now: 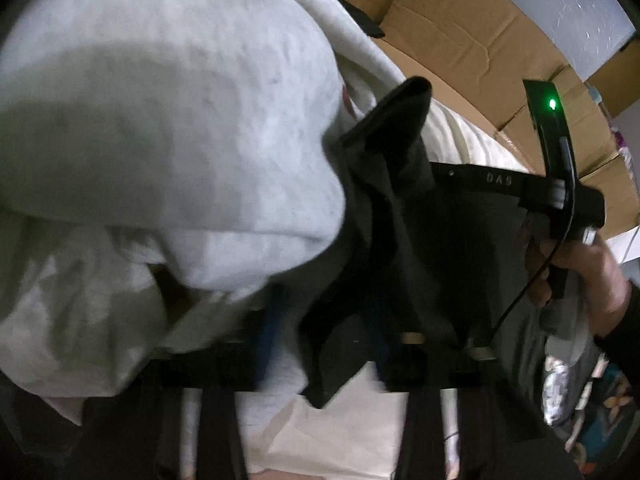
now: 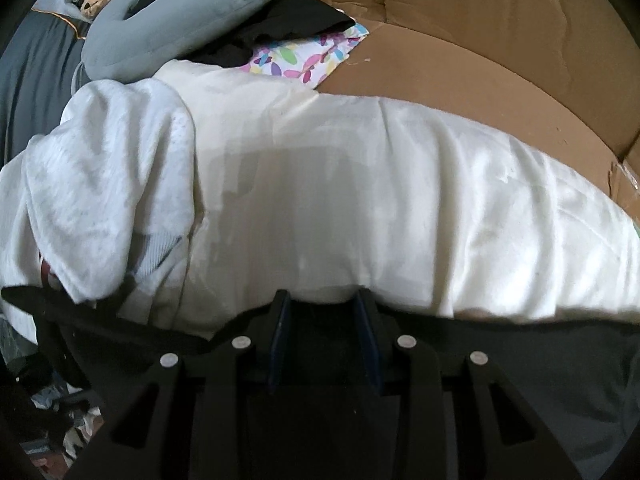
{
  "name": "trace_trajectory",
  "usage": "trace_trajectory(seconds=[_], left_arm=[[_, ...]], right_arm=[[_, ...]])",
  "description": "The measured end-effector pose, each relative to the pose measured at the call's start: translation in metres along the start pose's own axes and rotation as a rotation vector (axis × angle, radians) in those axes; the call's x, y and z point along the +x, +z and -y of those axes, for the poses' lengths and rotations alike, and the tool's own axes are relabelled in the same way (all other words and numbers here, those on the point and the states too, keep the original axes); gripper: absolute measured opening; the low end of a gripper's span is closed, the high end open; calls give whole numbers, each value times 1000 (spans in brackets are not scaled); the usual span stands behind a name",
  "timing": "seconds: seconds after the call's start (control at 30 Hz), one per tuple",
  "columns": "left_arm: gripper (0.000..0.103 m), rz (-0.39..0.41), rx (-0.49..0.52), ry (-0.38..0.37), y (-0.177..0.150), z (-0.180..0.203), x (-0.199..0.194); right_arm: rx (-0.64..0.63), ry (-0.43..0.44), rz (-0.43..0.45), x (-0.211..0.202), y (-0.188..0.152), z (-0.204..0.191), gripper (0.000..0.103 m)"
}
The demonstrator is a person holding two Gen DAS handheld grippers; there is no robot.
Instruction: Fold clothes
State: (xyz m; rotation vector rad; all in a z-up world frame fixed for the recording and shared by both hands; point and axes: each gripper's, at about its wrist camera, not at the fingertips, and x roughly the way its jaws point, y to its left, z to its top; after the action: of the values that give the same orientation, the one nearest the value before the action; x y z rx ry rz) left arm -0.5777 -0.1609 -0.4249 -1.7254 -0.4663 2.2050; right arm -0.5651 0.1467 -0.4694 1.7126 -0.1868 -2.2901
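A dark grey garment (image 1: 400,240) hangs stretched between my two grippers. In the left wrist view my left gripper (image 1: 320,340) is shut on a bunched edge of it, and cloth drapes over the fingers. The right gripper (image 1: 560,216) shows at the right of that view, held by a hand, at the garment's far end. In the right wrist view the right gripper (image 2: 324,320) has its fingers a small way apart with the dark garment (image 2: 520,344) lying across them; the grip itself is hidden. A light grey sweatshirt (image 1: 160,140) bulges at the left, close to the camera.
A white bedsheet (image 2: 360,200) covers the bed under the garment. The sweatshirt (image 2: 108,200) lies on its left part. Flattened cardboard (image 2: 480,60) lies behind it. A blue-grey pillow (image 2: 180,12), black clothes (image 2: 288,24) and a butterfly-print cloth (image 2: 304,56) lie at the back.
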Motion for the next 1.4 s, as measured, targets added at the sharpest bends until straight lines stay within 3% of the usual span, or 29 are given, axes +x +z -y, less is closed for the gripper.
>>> trace_trajectory(seconds=[0.1, 0.23, 0.37, 0.57, 0.77, 1.03, 1.4], left_arm=[[3, 13, 47, 11, -2, 5, -8], [3, 24, 59, 6, -3, 5, -18], [3, 31, 55, -12, -4, 2, -26], [2, 29, 30, -41, -9, 0, -29], [2, 25, 20, -42, -9, -3, -30], [3, -3, -24, -13, -6, -2, -31], [3, 94, 1, 37, -16, 23, -81]], right_arm=[[18, 24, -9, -4, 6, 1, 32], [24, 55, 22, -23, -1, 0, 32], [35, 94, 53, -42, -24, -1, 32], [12, 153, 3, -33, -65, -17, 27], [76, 205, 18, -17, -43, -33, 23], [52, 211, 7, -6, -7, -58, 22], [35, 247, 38, -34, -11, -63, 22]])
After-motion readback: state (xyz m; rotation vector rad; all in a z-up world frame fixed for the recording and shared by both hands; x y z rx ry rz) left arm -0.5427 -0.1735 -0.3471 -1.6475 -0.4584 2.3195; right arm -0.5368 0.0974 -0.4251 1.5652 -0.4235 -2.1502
